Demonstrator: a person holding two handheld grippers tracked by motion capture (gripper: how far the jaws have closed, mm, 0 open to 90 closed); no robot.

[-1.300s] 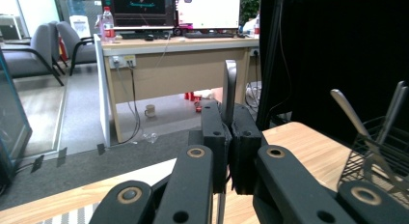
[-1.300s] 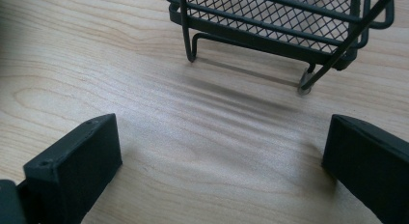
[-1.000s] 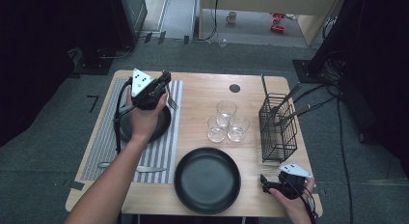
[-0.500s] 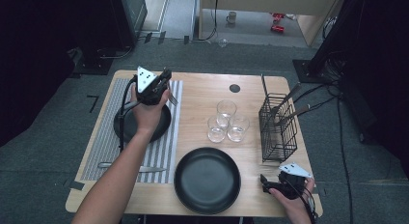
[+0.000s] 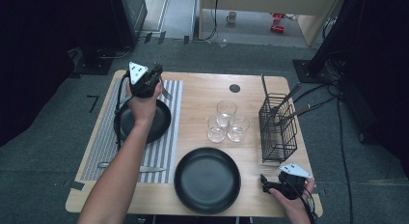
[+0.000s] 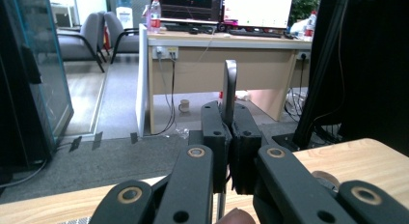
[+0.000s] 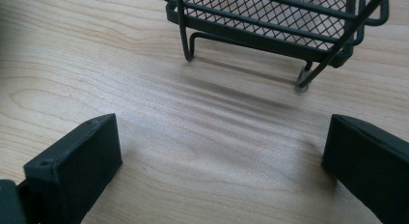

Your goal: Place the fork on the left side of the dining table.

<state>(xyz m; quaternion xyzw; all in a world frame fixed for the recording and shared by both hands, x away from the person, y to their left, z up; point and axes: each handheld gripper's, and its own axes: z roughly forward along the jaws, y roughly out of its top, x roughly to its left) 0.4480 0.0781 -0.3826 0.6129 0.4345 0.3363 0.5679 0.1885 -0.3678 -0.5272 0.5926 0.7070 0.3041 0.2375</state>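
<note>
Right, wooden table (image 5: 202,91), striped placemat (image 5: 99,144) along its left edge with a small black plate (image 5: 156,125) on it. A bigger black plate (image 5: 207,180) sits at the near edge, three glasses (image 5: 225,122) mid-table, a wire cutlery caddy (image 5: 279,127) by the right edge with utensils already in it. The left gripper (image 6: 230,132) is raised over the far end of the mat, jaws clamped on a metal utensil (image 6: 229,86), likely a fork, handle up. The right gripper (image 5: 277,185) rests at the near right corner, jaws wide apart, nothing between. A knife (image 5: 123,167) lies on the mat's near end. Probably midway: held piece and knife left to place.
</note>
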